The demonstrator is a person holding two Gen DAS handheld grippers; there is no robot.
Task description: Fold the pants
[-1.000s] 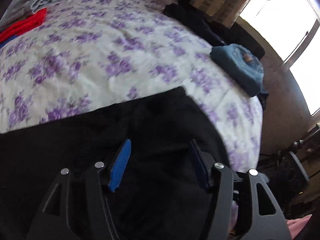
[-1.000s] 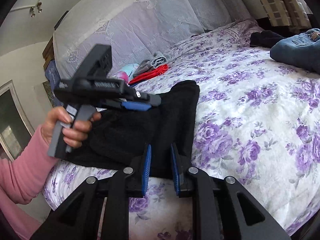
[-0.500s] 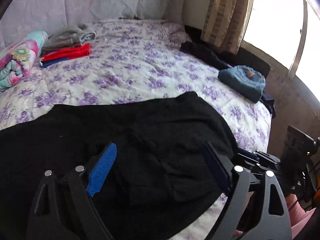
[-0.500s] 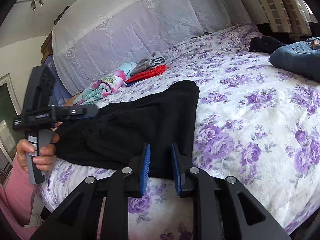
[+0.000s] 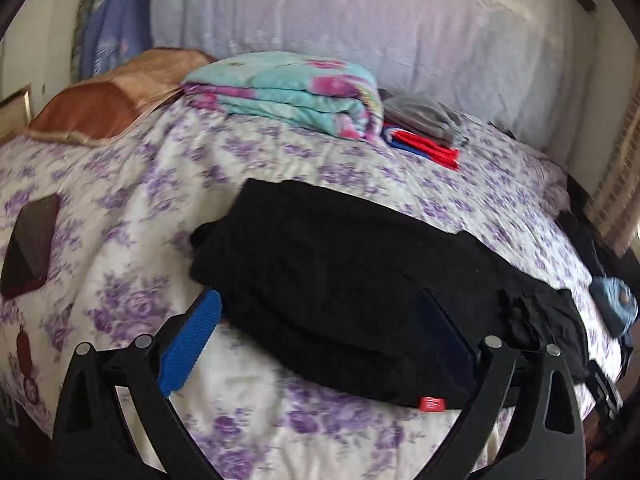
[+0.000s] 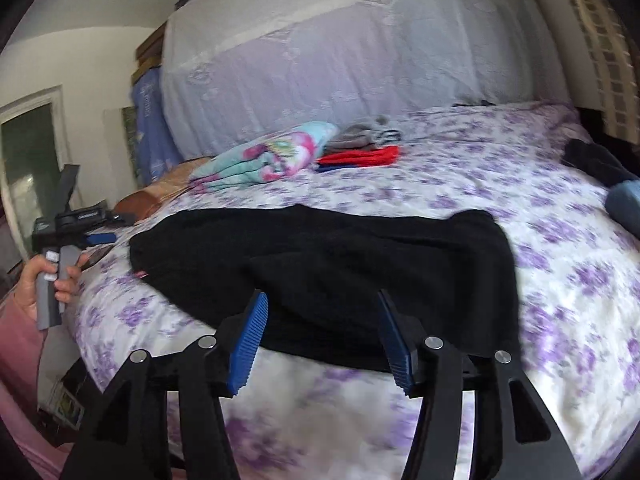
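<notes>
Black pants [image 5: 340,272] lie folded across the flowered bed [image 5: 132,216], a small red tag [image 5: 433,403] at their near edge. My left gripper [image 5: 318,300] hovers at the pants' near left end. Its jaws are opening wide and touch no cloth. The right wrist view shows the same pants [image 6: 340,248] with my right gripper [image 6: 322,298] at their near edge. Its jaws are opening too, cloth showing between the blue pads but not pinched. A hand [image 6: 52,280] holds the left gripper [image 6: 92,236] off the bed's left side.
A folded floral blanket [image 5: 288,92], grey clothes [image 5: 424,116] and red clothes [image 5: 432,148] lie behind the pants. A brown pillow [image 5: 100,108] and a dark tablet [image 5: 30,244] are at the left. Blue jeans [image 6: 624,200] and a black garment [image 6: 596,160] are at the right.
The left gripper swung from over the pants to the bed's left side and its jaws spread wide. The right jaws, nearly shut at the pants' edge before, have parted.
</notes>
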